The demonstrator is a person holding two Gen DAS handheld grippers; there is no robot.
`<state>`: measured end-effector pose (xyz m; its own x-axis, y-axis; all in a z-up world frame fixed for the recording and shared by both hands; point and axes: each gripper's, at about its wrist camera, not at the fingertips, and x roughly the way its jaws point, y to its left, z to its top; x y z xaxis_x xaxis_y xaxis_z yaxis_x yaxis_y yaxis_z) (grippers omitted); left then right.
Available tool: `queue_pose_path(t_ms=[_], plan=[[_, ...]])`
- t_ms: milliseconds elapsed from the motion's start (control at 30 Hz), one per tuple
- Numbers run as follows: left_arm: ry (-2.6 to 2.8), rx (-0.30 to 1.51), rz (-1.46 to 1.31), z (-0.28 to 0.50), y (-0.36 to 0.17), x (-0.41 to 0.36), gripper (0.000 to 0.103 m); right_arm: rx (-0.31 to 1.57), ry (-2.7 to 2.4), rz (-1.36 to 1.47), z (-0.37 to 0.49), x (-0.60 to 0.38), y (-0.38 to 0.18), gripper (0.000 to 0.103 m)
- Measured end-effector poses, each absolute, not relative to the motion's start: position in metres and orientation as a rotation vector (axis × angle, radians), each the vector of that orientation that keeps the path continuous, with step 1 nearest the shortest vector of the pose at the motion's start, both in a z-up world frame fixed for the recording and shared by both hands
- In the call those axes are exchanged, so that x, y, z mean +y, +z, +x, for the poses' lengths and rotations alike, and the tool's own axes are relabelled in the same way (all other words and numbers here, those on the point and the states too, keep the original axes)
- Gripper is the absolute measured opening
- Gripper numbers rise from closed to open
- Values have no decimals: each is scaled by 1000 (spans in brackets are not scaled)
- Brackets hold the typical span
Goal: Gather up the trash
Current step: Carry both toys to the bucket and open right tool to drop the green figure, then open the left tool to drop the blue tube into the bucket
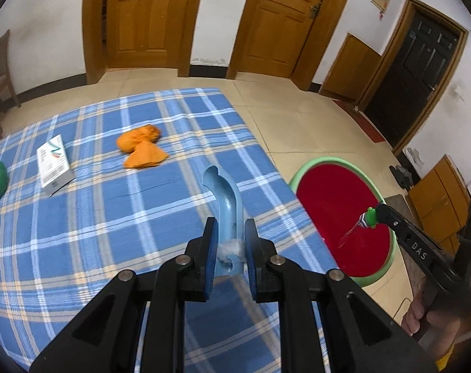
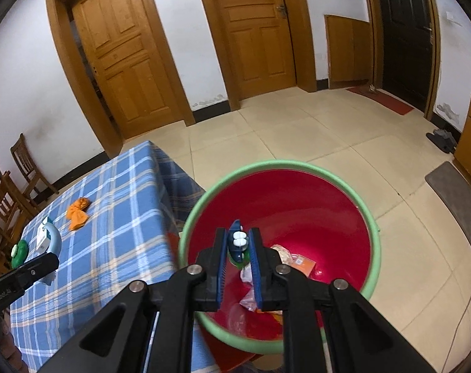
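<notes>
Two grippers are in use. A small green, white and blue wrapper point(image 2: 238, 245) is pinched in the right gripper point(image 2: 238, 267) directly above the red bin point(image 2: 328, 205), presumably so that it drops among the trash already inside once let go. A pale blue curved plastic piece point(image 1: 226, 214) is clamped in the left gripper point(image 1: 230, 248) over the checked tablecloth point(image 1: 95, 233), where an orange cloth point(image 1: 142, 149) and a white box point(image 1: 53, 164) are left uncollected.
</notes>
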<state>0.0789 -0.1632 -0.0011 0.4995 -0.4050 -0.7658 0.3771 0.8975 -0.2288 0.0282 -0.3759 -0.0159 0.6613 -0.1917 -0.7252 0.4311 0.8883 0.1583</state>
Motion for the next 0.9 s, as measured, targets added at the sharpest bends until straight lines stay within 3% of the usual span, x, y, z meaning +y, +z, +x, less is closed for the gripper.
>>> queue_pose_path(t_ms=[900], plan=[[-666, 972, 118, 89, -13, -274, 16, 772, -443, 416, 9, -429, -26, 30]])
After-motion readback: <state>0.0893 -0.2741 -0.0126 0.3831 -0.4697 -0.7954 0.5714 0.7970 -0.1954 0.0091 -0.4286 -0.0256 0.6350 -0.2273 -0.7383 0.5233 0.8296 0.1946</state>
